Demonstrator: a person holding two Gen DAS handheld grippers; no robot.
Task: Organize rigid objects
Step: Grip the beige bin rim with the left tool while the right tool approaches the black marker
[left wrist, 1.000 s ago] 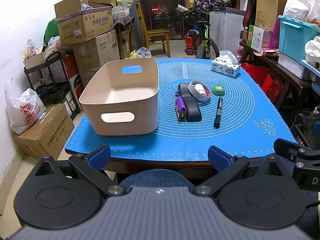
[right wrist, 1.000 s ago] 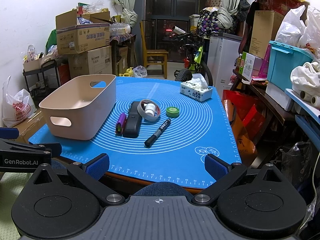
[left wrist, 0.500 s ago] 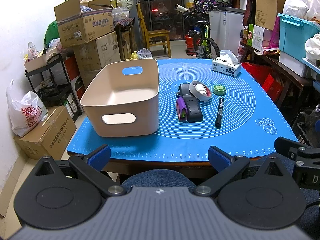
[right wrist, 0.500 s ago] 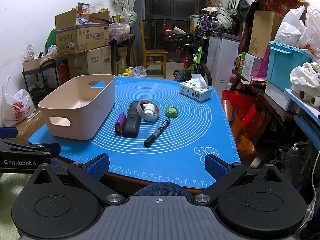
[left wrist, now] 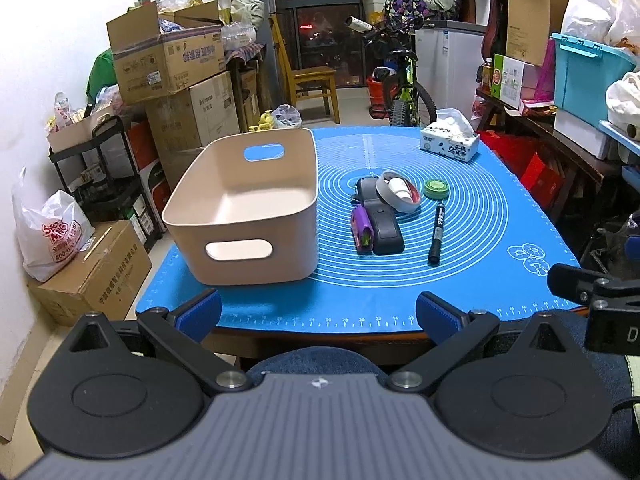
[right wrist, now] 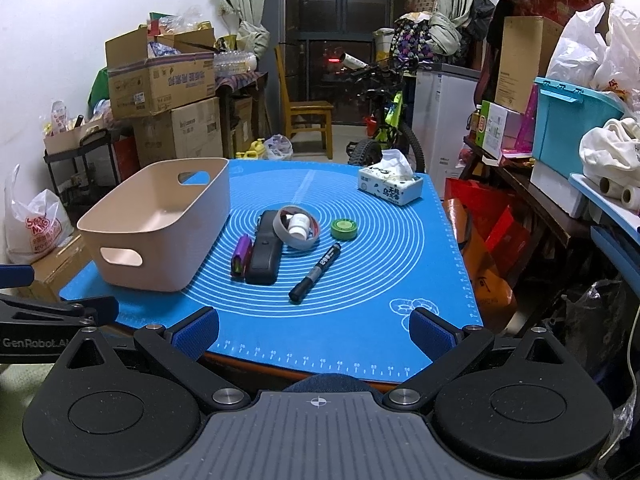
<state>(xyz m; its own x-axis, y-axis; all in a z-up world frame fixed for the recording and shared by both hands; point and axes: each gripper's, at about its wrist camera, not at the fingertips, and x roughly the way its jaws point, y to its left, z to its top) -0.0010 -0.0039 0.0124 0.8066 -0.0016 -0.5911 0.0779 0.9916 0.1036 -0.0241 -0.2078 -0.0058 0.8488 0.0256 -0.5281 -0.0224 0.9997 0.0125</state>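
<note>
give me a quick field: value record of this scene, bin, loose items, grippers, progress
surface: blue mat on a table
bin: beige bin, on the mat's left side, nothing visible inside
loose items: purple item, black case, tape roll around a small white bottle, green disc, black marker
other: tissue box at far right corner
left gripper: jaws open, holding nothing
right gripper: jaws open, holding nothing
progress: nothing binned yet

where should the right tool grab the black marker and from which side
Take the black marker at mid-barrel, coming down from above with the fingers across its width. It lies flat on the blue mat, slanted, with clear mat on both long sides. The right tool is open and short of it, I'd judge.
</note>
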